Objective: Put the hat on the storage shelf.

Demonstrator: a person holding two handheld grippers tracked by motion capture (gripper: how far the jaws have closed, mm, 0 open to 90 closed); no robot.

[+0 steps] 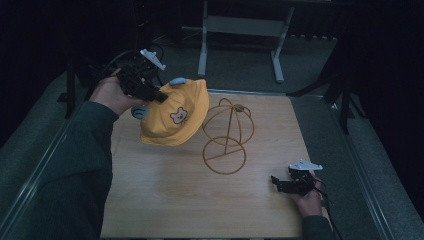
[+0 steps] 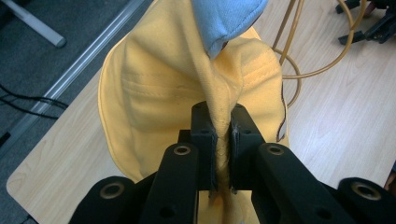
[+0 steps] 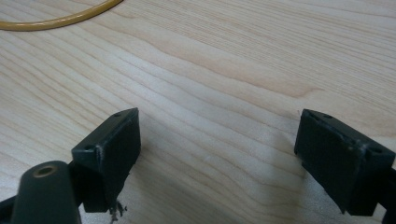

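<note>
A lab or test room set up for recording: a bare wooden counter (image 1: 200,200) stands on grey carpet (image 1: 310,65), dark curtains (image 1: 385,45) close it in, and a metal desk frame (image 1: 240,30) stands behind.

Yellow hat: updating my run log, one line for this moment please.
left gripper: shut on yellow hat, lifted | right gripper: open | wire stand: bare
</note>
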